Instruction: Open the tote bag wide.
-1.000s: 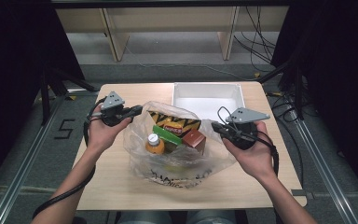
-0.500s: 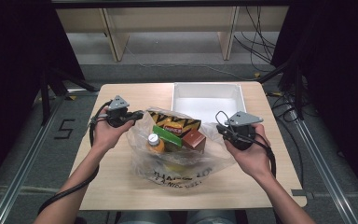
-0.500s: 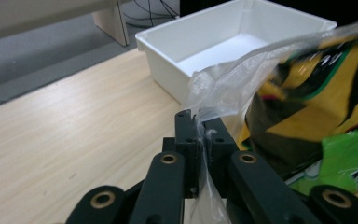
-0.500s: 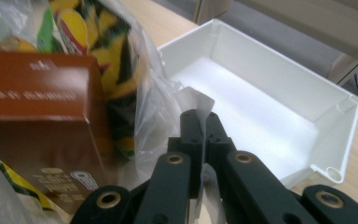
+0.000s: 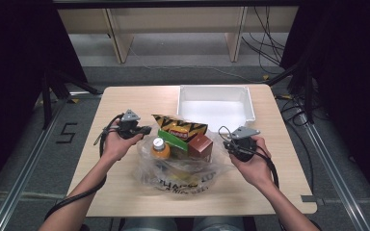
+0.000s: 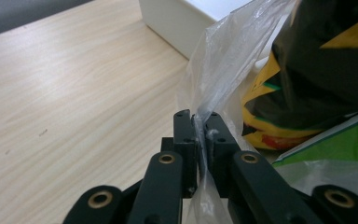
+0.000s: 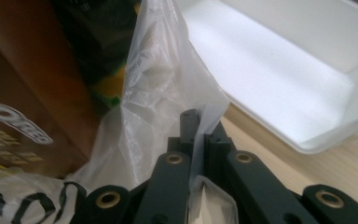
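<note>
Plastic film is the only thing caught at either side: the clear bag (image 5: pixel 183 168) sits on the tabletop (image 5: pixel 125 192) between the two hands, and each edge of its mouth is pinched. Left gripper (image 5: pixel 142 130): fingers (image 6: pixel 185 140) clenched on a thin fold of film that runs up and away from the tips. Right gripper (image 5: pixel 231 144): fingers (image 7: pixel 189 135) clenched on the opposite edge, film bunched just beyond the tips.

Contents between the two sets of fingers: black-and-yellow snack bag (image 5: pixel 178 126), green packet (image 5: pixel 171 140), brown box (image 5: pixel 200 145), orange bottle (image 5: pixel 160 149). White bin (image 5: pixel 216 103) lies beyond the right fingers, apart from the bag.

Risks, as judged:
- Film is thin and slick; the grip is on a narrow fold, so an outward pull could slide it out of the fingers.
- Uneven pull from the two sides could tip the bottle or box, spilling items over the sagging rim.
- A sharp tug could tear the film at the pinch.
- The snack bag leans toward the left fingers and may snag the edge.
</note>
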Tool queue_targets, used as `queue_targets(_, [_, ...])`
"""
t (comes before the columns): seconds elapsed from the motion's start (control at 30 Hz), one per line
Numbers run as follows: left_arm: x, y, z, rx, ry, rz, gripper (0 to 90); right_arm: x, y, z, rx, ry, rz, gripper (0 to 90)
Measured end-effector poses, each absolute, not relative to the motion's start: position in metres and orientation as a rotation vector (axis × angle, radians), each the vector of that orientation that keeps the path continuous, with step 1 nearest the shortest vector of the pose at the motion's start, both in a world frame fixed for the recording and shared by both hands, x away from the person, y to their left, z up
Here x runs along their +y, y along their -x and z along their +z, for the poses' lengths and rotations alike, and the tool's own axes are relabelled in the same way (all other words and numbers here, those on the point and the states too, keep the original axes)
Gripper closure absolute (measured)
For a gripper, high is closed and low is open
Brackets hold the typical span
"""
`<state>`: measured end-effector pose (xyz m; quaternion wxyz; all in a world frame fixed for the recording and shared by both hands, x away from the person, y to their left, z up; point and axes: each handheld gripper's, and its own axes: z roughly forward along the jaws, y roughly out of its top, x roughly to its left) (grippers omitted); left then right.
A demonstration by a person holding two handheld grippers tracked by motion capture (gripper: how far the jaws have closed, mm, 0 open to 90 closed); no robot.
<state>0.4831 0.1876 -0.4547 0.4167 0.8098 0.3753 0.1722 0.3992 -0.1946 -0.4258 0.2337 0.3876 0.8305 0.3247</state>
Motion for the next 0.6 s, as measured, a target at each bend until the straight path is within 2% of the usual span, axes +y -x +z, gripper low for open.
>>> queue_targets(0.6, [0.186, -0.493, -0.490, 1.019, -2.109, 0.356, 84.8, -0.201, -0.417, -0.462, 2.344, -1.186, 0.739, 90.0])
